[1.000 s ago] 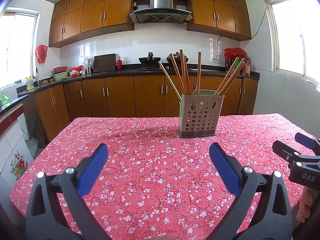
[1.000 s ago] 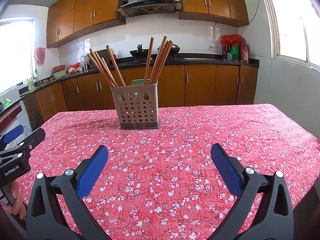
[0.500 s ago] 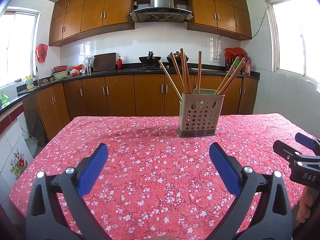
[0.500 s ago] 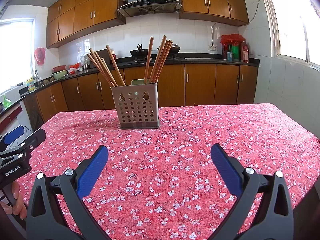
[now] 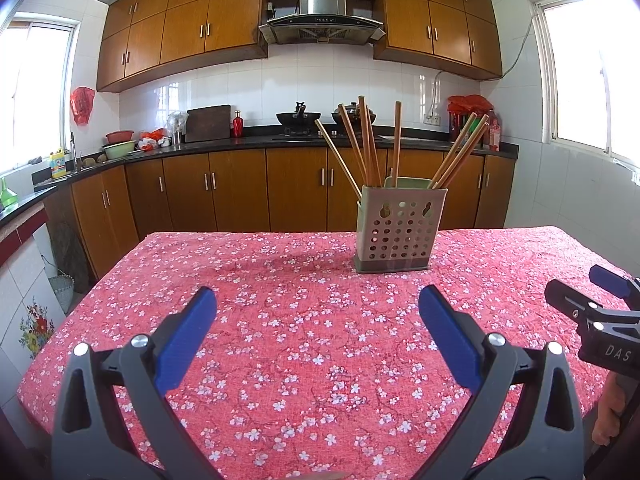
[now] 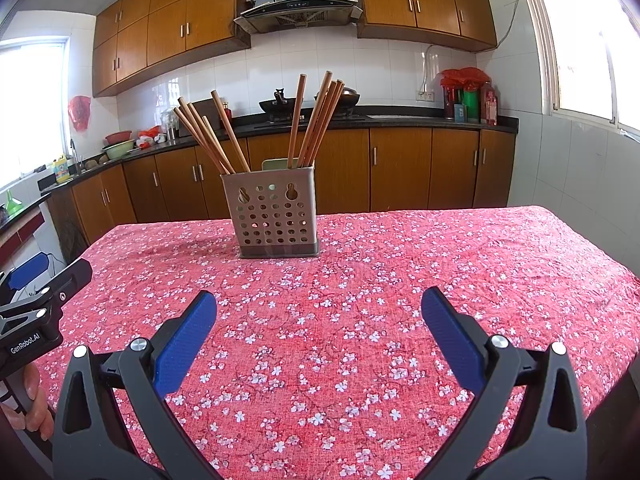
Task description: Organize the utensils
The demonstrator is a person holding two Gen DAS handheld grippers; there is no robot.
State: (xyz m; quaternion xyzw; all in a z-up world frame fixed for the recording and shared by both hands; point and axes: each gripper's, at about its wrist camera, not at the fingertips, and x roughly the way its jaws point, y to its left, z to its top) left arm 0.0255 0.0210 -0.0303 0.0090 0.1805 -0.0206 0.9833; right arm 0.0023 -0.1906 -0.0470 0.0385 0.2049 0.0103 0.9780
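A grey perforated utensil holder (image 5: 398,229) stands upright near the far side of the table; it also shows in the right wrist view (image 6: 276,213). Several wooden chopsticks (image 5: 366,144) stand in it, fanned to both sides, also seen in the right wrist view (image 6: 316,120). My left gripper (image 5: 316,322) is open and empty, low over the near part of the table. My right gripper (image 6: 318,322) is open and empty, also well short of the holder. Each gripper shows at the edge of the other's view.
The table carries a red floral cloth (image 5: 304,320). Its left edge (image 5: 80,312) and right edge (image 6: 600,256) drop off to the floor. Behind it run brown kitchen cabinets (image 5: 240,188) and a dark counter with pots.
Both views have shifted very slightly; the holder sits a touch lower in the left wrist view. Both grippers stay open and empty.
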